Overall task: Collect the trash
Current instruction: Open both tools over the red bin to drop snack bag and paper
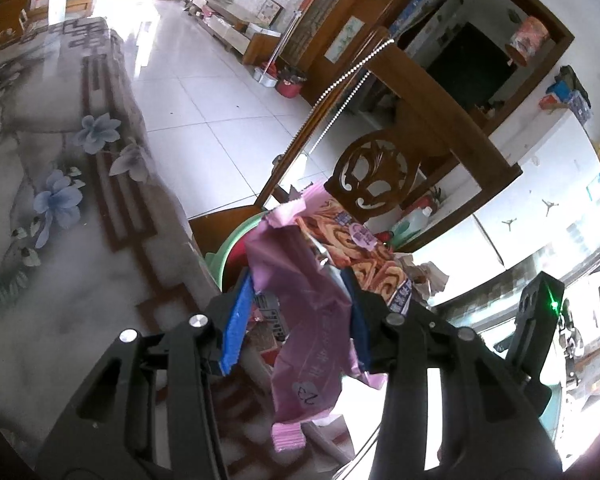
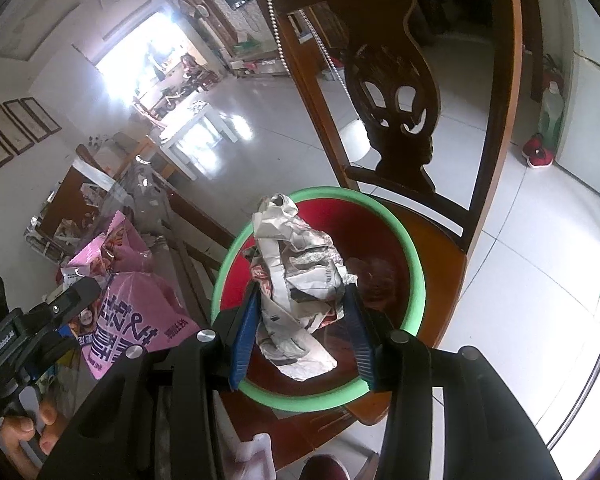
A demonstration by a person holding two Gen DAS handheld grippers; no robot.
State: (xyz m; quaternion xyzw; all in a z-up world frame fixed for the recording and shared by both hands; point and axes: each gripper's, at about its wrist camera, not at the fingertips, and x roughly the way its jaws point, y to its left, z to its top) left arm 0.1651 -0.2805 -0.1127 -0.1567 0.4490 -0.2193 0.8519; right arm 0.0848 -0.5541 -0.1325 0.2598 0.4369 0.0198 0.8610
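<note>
- I see a white tiled floor [image 1: 204, 92] running down a long bright room, and a glass-topped table with a printed blue-flower cloth [image 1: 56, 200] on my left.
- A carved dark wooden chair [image 2: 396, 92] stands beside the table; on its seat sits a red plastic basin with a green rim [image 2: 418, 264].
- My left gripper [image 1: 296, 312] has its blue-padded jaws part open around a crinkled pink snack wrapper [image 1: 304, 312]. The wrapper hangs between them against the right pad; I cannot tell whether the left pad touches it.
- My right gripper [image 2: 304, 312] is clenched on a crumpled ball of newspaper [image 2: 296, 280], held over the basin's red inside.
- The right wrist view alone shows the basin whole, the framed pictures on the wall [image 2: 16, 132], and the hand [image 2: 24, 436] carrying the left gripper with the pink wrapper beside the basin.
- The left wrist view shows only a sliver of the basin's green rim behind the wrapper, and the right gripper's black body with a green light [image 1: 540, 312].
</note>
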